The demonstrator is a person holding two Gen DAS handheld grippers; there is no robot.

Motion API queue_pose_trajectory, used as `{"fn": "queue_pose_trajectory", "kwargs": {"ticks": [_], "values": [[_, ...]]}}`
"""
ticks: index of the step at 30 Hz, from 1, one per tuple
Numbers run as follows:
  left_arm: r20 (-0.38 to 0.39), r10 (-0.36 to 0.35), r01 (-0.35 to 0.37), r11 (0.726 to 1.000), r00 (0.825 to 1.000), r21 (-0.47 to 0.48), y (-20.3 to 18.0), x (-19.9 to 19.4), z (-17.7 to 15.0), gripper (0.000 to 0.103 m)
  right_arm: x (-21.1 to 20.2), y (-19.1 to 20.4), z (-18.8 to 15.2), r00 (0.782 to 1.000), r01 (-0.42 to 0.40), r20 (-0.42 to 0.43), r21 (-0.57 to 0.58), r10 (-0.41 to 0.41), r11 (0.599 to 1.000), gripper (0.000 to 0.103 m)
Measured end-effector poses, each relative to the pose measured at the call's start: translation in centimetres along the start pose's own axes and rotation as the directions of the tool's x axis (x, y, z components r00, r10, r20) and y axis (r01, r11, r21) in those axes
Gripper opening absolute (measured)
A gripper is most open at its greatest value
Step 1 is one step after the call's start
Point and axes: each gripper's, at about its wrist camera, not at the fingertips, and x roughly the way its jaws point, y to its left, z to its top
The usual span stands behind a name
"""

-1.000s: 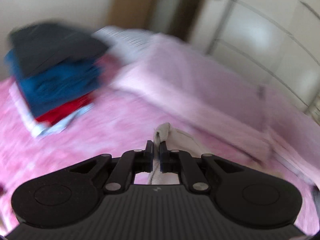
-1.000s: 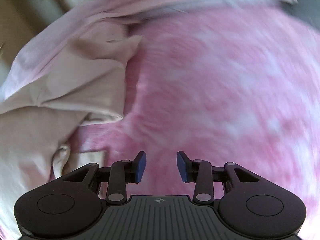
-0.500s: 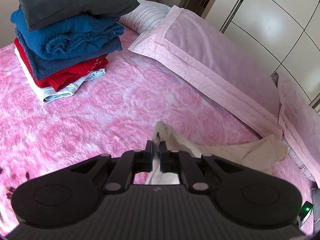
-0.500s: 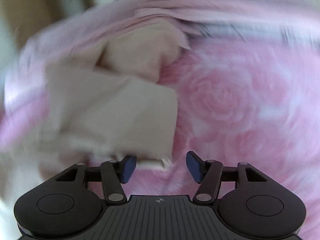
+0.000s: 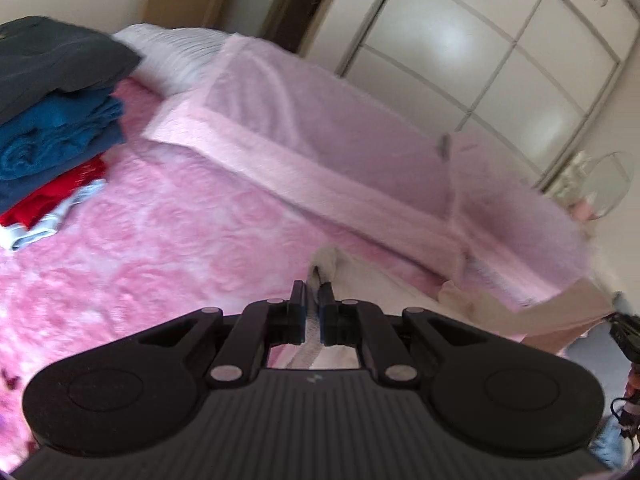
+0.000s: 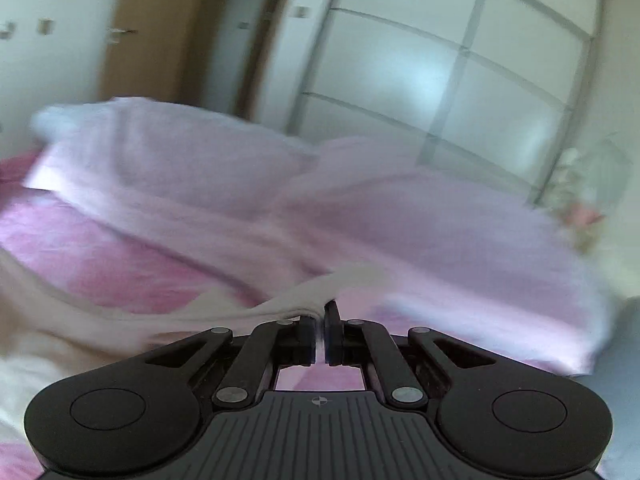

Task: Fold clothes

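While lifted above the pink bedspread (image 5: pixel 168 240), both held over soft ground with free room on the near side of it. Wide open stretch of bedspread between the folded stack (image 5: pixel 52 120) and the pillows (image 5: pixel 360 160); far edge closed by those pillows, and behind them by the pale wardrobe doors (image 5: pixel 500 60).

Left gripper (image 5: pixel 313 314): jaws pressed together, pinching a corner of the beige garment (image 5: pixel 384 292), which runs from there toward the pillows, close to their front border. Right gripper (image 6: pixel 319 338): jaws also pressed together on an edge of the same garment (image 6: pixel 280 304), the cloth trailing away to the left, low over the bedspread (image 6: pixel 100 264).

Beside the pillows, at the far right: something glassy and round (image 5: pixel 608 184), too blurred to name. Stack well apart from the garment, in the way of nothing.

Bedspread plush, with a rose pattern. Pillows (image 6: pixel 240 184) smooth, pale pink, with a flat border. Stack made of a dark piece on top, blue knit, red and white below. Garment thin and limp, creased.
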Motion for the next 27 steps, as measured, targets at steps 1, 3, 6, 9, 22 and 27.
{"fn": "queue_pose_trajectory", "kwargs": {"ticks": [1, 3, 6, 9, 22, 27], "values": [[0.001, -0.033, 0.033, 0.999, 0.999, 0.010, -1.0, -0.4, -0.1, 0.003, -1.4, -1.1, -0.1, 0.994, 0.108, 0.042, -0.069, -0.105, 0.992, 0.002], [-0.038, -0.150, 0.150, 0.989, 0.988, -0.008, -3.0, -0.8, -0.9, 0.003, -4.2, -3.4, -1.2, 0.960, 0.278, 0.076, -0.148, -0.269, 0.949, 0.002], [-0.207, -0.403, 0.388, 0.915, 0.891, -0.111, -6.5, 0.3, -4.7, 0.004, -5.7, -7.5, -6.9, 0.906, 0.393, -0.064, -0.242, -0.419, 0.887, 0.002], [-0.483, -0.566, 0.539, 0.816, 0.667, -0.212, -10.7, 3.0, -10.8, 0.007, -3.4, -10.9, -17.5, 0.729, 0.351, -0.447, -0.404, -0.518, 0.845, 0.045], [-0.370, -0.201, 0.221, 0.975, 0.907, 0.010, -8.4, 8.2, -8.0, 0.061, -5.9, -9.8, -26.9, 0.713, 0.434, -0.696, 0.537, 0.089, 0.723, 0.071], [-0.241, -0.065, 0.031, 0.989, 0.968, -0.144, -6.5, 12.1, -6.7, 0.063, -3.6, -9.1, -24.9, 0.777, 0.413, -0.598, 0.721, 0.196, 0.556, 0.071]]}}
